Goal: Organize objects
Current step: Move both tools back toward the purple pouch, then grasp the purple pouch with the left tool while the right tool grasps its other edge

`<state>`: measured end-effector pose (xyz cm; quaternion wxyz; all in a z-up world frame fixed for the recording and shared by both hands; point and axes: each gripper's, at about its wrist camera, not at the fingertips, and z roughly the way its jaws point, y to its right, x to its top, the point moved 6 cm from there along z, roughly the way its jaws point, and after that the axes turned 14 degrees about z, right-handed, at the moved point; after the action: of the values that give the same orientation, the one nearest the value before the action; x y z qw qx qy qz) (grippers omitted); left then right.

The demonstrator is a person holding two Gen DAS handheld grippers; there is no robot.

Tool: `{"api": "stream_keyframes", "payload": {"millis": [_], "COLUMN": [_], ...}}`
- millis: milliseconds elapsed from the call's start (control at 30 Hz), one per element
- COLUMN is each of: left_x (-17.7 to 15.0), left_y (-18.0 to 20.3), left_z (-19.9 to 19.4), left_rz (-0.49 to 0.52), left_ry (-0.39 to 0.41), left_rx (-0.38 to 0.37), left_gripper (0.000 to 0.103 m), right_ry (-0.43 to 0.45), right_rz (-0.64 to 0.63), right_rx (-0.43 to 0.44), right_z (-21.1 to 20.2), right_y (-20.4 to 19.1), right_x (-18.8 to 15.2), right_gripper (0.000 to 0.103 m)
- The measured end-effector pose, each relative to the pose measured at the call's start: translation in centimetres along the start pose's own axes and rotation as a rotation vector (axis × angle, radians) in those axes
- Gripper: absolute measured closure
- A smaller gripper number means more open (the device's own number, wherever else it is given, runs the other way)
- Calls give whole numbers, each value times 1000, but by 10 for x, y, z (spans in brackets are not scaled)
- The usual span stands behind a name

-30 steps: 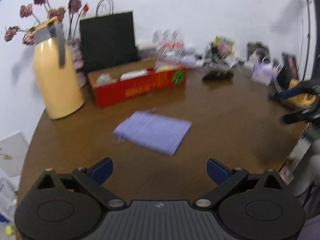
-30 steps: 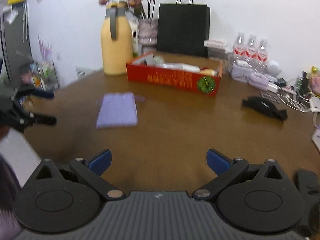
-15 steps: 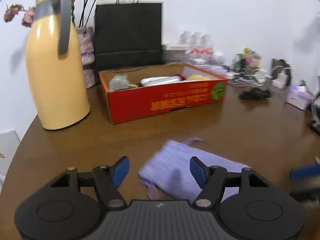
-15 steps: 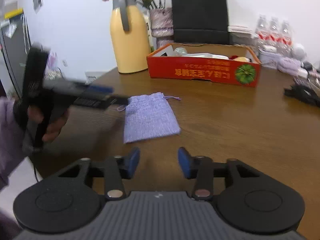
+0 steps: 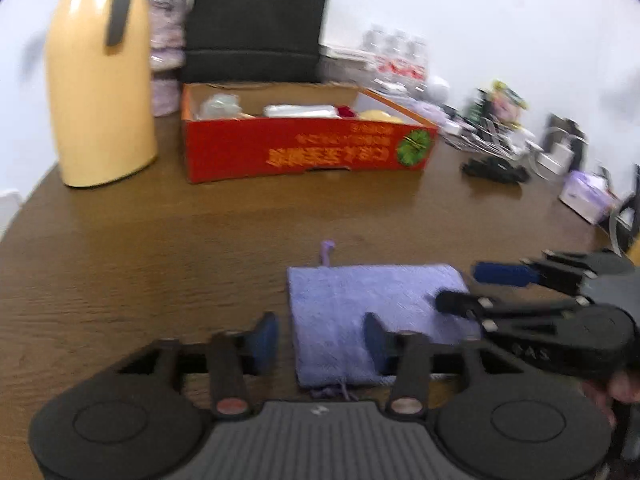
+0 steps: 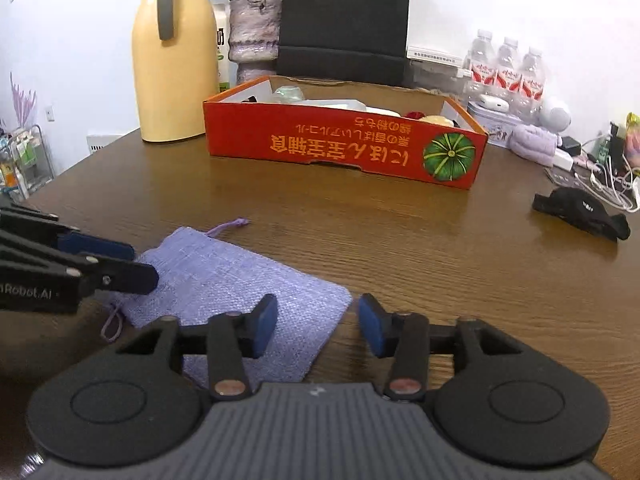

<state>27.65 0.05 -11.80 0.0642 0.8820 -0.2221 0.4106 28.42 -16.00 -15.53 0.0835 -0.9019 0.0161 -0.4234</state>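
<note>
Both grippers sit low over the lavender drawstring pouch (image 6: 244, 292), neither gripping it. Left gripper (image 5: 320, 338): jaws closing, the pouch's edge between them, one pad over the cloth and the other over bare wood, no pad pressing. Right gripper (image 6: 318, 326): jaws opening, straddling the opposite corner of the pouch, pads clear of the fabric as far as the view shows.

Table (image 6: 400, 240): dark wood, carrying everything noted below.

Yellow thermos (image 6: 176, 60): upright at the far left, beside the red box.

Red cardboard box (image 6: 344, 148): open-topped, already holding several items, well beyond the pouch. Judged to be the likely destination, though the task wording does not confirm it.

Pouch: lying flat on the table near the front edge, apart from the box. Its drawstring (image 6: 230, 226) trails loose at the far end; a second cord end (image 6: 112, 326) lies at the near side.

Black item (image 6: 580, 212): lying at the right, clear of the work area.

Risks, as judgement:
- Thin flat cloth offers little to bite. Pads closing on the tabletop rather than on a raised fold would slide off and lift nothing.
- One gripper closing while the other opens invites a one-sided lift, leaving the pouch hanging and swinging from a corner.
- Two grippers crowded on a small item could knock each other and drag the pouch across the wood.
- A trailing cord may snag on a fingertip during any lift.
- The left view is blurred; exact contact there cannot be confirmed.
</note>
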Motion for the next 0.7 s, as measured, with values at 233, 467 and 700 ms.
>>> {"api": "stream_keyframes", "payload": {"millis": [233, 467, 700], "left_x": [-2, -24, -40], "left_y": [14, 44, 65], "left_z": [8, -25, -56], "left_rz": [-8, -39, -44], "left_ry": [11, 32, 39], "left_rx": [62, 129, 115], "left_gripper": [83, 99, 99], "right_ry": [14, 33, 16], "right_rz": [-13, -71, 7], "right_rx": [2, 0, 56], "right_z": [4, -3, -41], "right_y": [-5, -16, -1], "right_x": [-4, -13, -34], "right_gripper": [60, 94, 93]}}
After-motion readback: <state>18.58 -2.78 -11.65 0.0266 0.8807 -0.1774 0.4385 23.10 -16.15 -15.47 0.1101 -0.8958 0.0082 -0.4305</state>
